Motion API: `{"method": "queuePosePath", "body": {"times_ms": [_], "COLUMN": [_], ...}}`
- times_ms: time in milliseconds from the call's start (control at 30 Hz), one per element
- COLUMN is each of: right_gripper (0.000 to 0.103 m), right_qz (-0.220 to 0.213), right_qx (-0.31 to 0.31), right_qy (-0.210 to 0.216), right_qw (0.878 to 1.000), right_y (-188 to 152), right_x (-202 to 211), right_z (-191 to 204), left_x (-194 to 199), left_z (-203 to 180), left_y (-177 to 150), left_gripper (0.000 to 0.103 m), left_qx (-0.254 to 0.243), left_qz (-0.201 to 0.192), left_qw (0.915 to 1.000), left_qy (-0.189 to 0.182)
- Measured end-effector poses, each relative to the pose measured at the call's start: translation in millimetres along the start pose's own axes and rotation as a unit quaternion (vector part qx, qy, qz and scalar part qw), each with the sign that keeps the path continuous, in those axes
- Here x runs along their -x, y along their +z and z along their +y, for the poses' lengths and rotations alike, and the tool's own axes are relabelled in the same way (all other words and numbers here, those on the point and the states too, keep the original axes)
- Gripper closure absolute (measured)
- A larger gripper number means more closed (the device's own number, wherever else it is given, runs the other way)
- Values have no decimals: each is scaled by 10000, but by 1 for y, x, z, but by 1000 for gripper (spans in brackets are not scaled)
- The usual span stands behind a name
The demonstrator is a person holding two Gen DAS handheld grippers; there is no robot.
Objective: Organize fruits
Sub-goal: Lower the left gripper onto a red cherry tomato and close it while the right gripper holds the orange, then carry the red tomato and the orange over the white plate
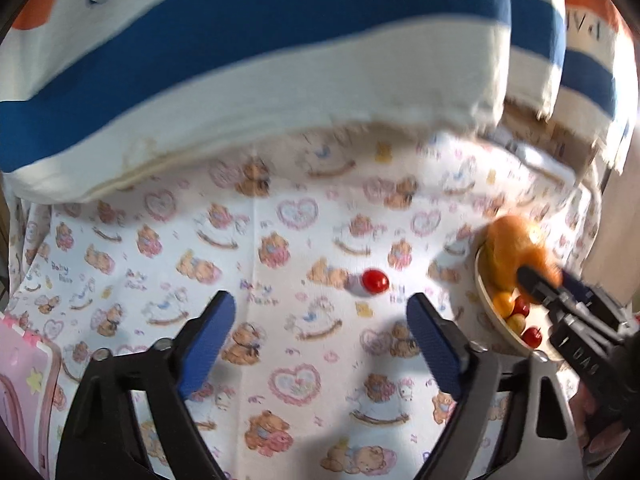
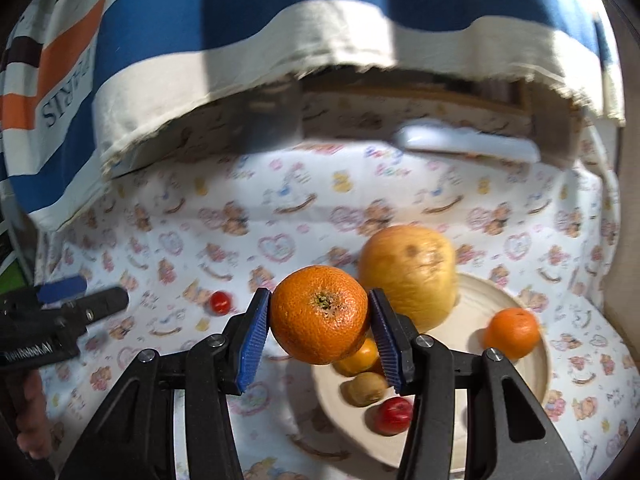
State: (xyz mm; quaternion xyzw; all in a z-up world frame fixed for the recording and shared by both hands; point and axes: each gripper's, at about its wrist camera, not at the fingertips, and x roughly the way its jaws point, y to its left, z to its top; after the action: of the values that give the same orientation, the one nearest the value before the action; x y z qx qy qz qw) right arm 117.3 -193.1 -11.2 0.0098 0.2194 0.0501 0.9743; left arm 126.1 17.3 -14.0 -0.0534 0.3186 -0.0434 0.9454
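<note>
My right gripper (image 2: 319, 322) is shut on an orange tangerine (image 2: 320, 314), held above the near left rim of a cream plate (image 2: 532, 364). On the plate lie a large yellow fruit (image 2: 410, 272), a second tangerine (image 2: 512, 332), a small orange fruit (image 2: 360, 358), a brownish-yellow fruit (image 2: 366, 388) and a red cherry tomato (image 2: 395, 414). A lone red cherry tomato (image 1: 375, 280) sits on the patterned cloth, just beyond my open left gripper (image 1: 320, 332), whose blue pads hold nothing. In the left wrist view the right gripper (image 1: 538, 280) shows at the plate (image 1: 486, 300).
A teddy-bear print cloth (image 1: 280, 248) covers the surface. A blue, white and orange striped fabric (image 1: 240, 40) hangs over the back. A pink item (image 1: 20, 380) lies at the near left. A white flat object (image 2: 464, 140) rests at the back under the fabric.
</note>
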Motion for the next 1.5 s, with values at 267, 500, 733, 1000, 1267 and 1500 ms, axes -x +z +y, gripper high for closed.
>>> {"method": "queuePosePath", "body": {"times_ms": [267,500,733,1000,1267,1500], "right_gripper": [52,52,52,52,52,52], "right_qz": [-542,-687,-642,-558,-554,-492], "right_qx": [-163,-198,-164,-194,-164,-180], "right_qy": [-792,-966,-1012,-999,-971,-948], "right_qw": [9952,9928,9927,9932,9936,9941], "right_y": [5,5,5,6,6,6], "right_x": [8,10,7,4,3,1], "right_z": [-22,-28,-25,-26,-27,-28], "left_x": [-42,-69,-87,-98,-111,-92], "left_z": [-7,-21,-34,-42,-52,-48], "left_y": [7,14,16,18,12,5], "left_gripper": [44,47,66,66,80,81], "left_qx": [339,387,270,117,84,-34], "left_qz": [853,939,921,959,980,692], "left_qw": [9955,9943,9947,9946,9944,9970], "left_qy": [-225,-310,-358,-368,-395,-343]}}
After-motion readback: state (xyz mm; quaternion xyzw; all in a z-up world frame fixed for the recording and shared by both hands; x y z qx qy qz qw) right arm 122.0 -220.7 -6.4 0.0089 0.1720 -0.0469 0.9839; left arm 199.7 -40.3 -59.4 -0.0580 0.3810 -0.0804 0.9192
